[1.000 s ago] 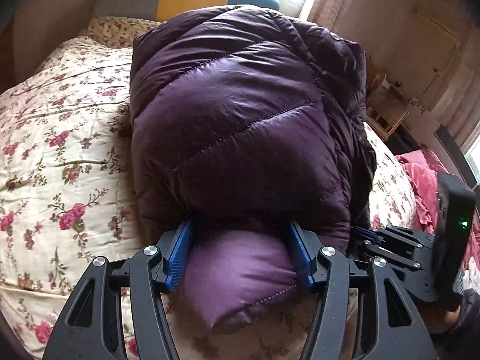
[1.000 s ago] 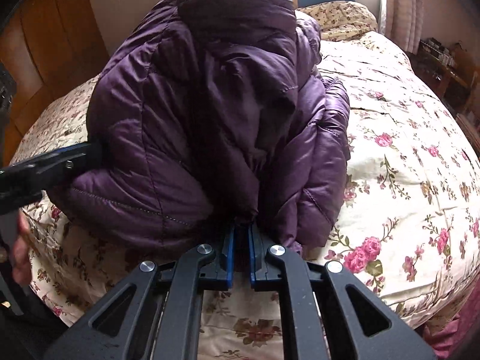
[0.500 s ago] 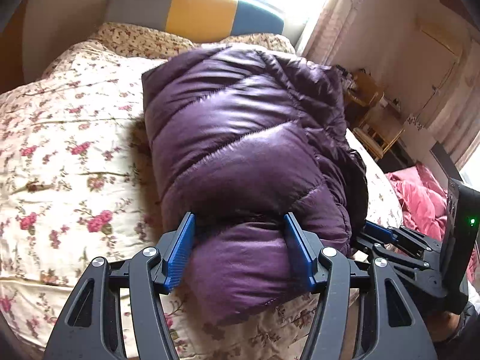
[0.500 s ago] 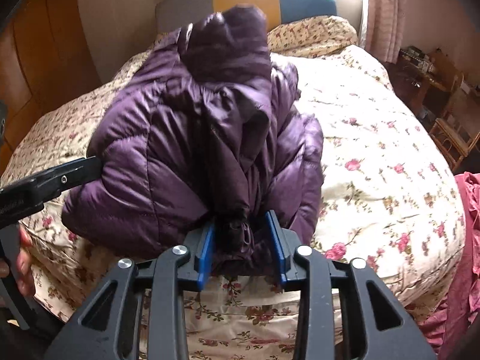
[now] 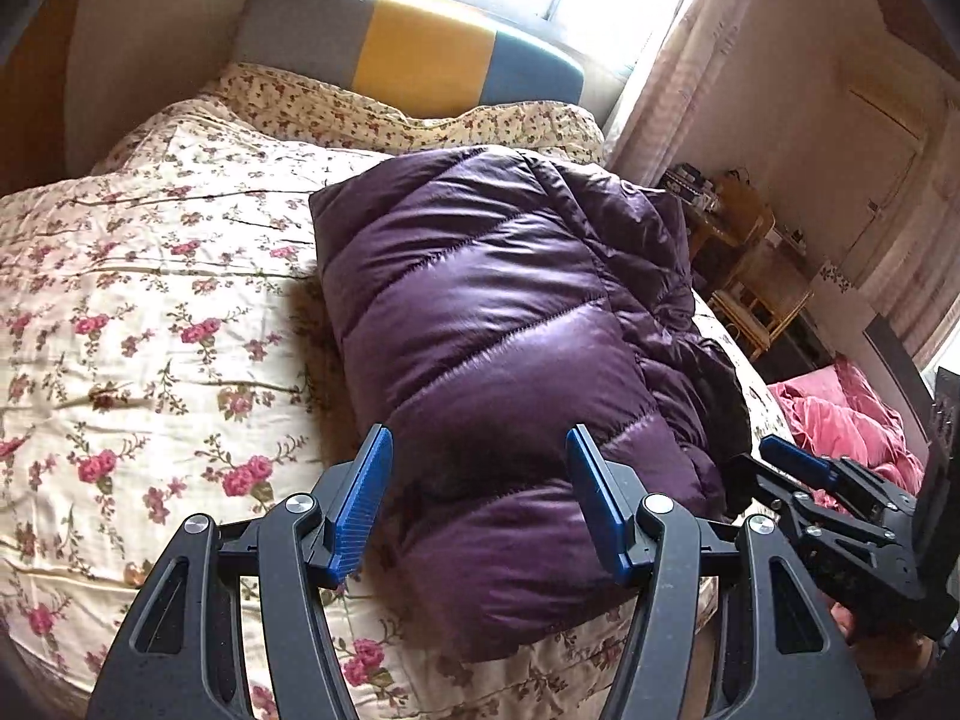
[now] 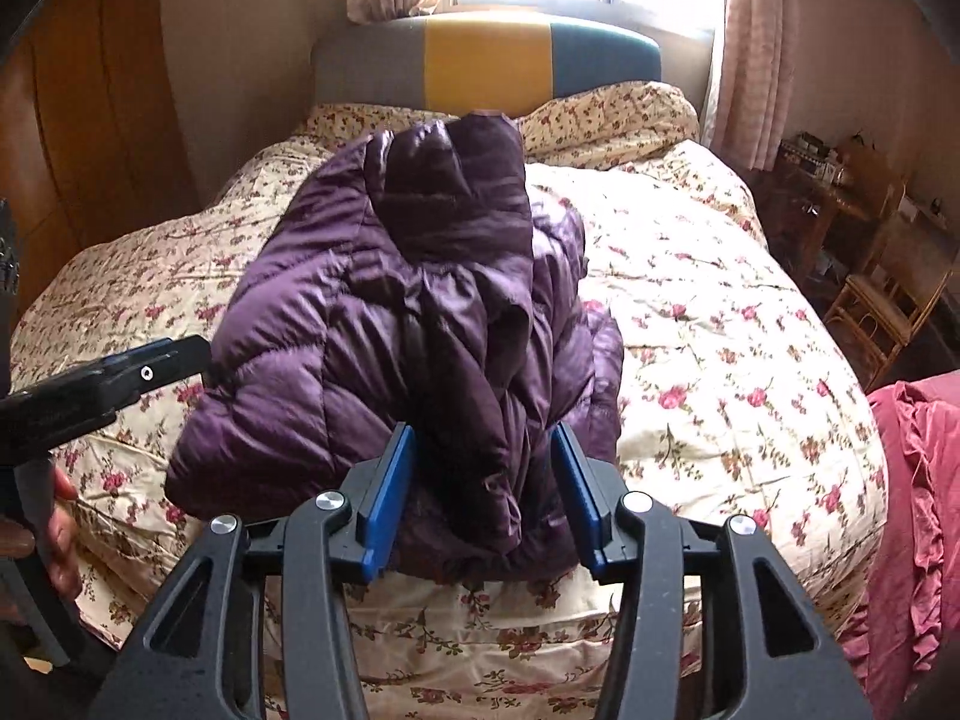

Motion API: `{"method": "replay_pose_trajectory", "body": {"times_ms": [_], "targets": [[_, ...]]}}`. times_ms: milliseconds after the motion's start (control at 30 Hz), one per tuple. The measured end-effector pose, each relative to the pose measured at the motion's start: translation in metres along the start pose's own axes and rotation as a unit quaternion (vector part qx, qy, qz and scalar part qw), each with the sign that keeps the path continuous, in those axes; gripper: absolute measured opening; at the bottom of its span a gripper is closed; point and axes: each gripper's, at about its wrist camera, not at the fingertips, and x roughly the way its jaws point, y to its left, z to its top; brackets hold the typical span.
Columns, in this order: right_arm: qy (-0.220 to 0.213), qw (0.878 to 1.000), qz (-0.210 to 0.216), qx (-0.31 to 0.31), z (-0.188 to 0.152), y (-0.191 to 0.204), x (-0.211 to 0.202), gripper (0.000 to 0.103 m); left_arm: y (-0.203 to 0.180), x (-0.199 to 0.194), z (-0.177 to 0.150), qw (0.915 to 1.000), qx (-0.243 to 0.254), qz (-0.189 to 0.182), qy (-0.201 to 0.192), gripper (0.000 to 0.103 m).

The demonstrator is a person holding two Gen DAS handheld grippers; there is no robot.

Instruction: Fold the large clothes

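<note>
step: release folded glossy purple quilted down jacket [image 5: 504,360] near floral-quilted bed [image 5: 138,312] foot edge | left gripper [image 5: 480,516] released, jaws apart, nothing clamped | right gripper [image 6: 483,495] opening, jacket fold between jaws unpressed | advice: lift both straight off, avoid snagging layers

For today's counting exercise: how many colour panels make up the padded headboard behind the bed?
3. On the padded fabric headboard, a grey panel sits at the left, a yellow panel in the middle, a blue panel at the right. Bedding hides its lower edge.

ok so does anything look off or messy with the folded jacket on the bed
Slightly. The purple puffer jacket sits folded on the floral bedspread, but its right side is untidy: a bunched, darker flap drapes loosely over the top instead of lying flat. The left wrist view shows a smooth, neat panel.
</note>
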Motion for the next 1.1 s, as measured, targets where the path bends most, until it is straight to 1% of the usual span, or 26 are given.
{"method": "replay_pose_trajectory", "body": {"times_ms": [267,500,733,1100], "targets": [[-0.004,1.0,0.002,-0.012,0.018,0.008,0.002,0.047,0.004,0.004,0.009,0.9999,0.002,0.01,0.0,0.06],[-0.01,1.0,0.01,-0.019,0.039,0.015,0.01,0.048,0.009,0.011,0.024,0.9999,-0.001,0.017,-0.004,0.06],[-0.009,1.0,0.01,-0.019,0.066,0.017,0.032,0.048,0.015,0.025,0.042,0.9998,-0.004,0.022,-0.001,0.06],[0.001,1.0,0.008,-0.009,0.093,0.007,0.063,0.048,0.018,0.054,0.061,0.9998,-0.001,0.017,0.012,0.06]]}}
